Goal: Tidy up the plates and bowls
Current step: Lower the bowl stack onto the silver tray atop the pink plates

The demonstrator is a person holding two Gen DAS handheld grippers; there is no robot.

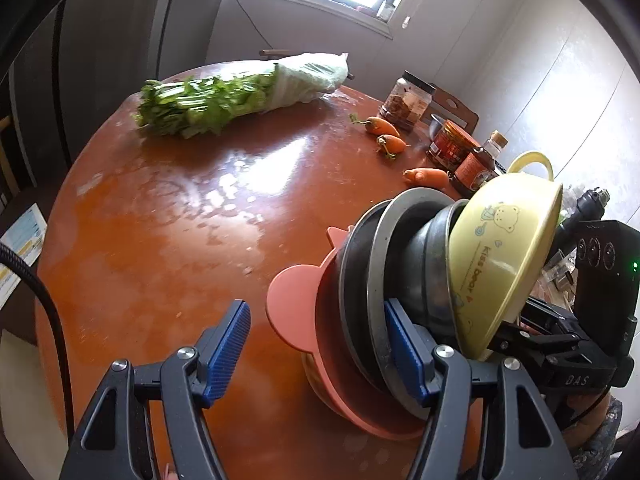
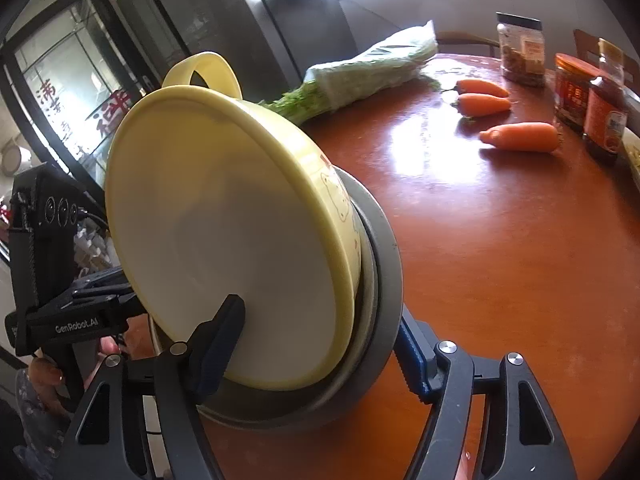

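Mid-stacking at lower right: right gripper (image 2: pixel 320 344) clamping yellow bowl (image 2: pixel 240 240) plus grey plate (image 2: pixel 384 280), left gripper (image 1: pixel 316 344) wide, next needing level set-down.

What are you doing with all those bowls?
A person is gathering dishes with two tongs. The right tongs grip a tilted stack: a yellow bear bowl nested in grey metal dishes. The left tongs are open beside the stack, above a pink bowl on the brown table. Carrots lie farther back.
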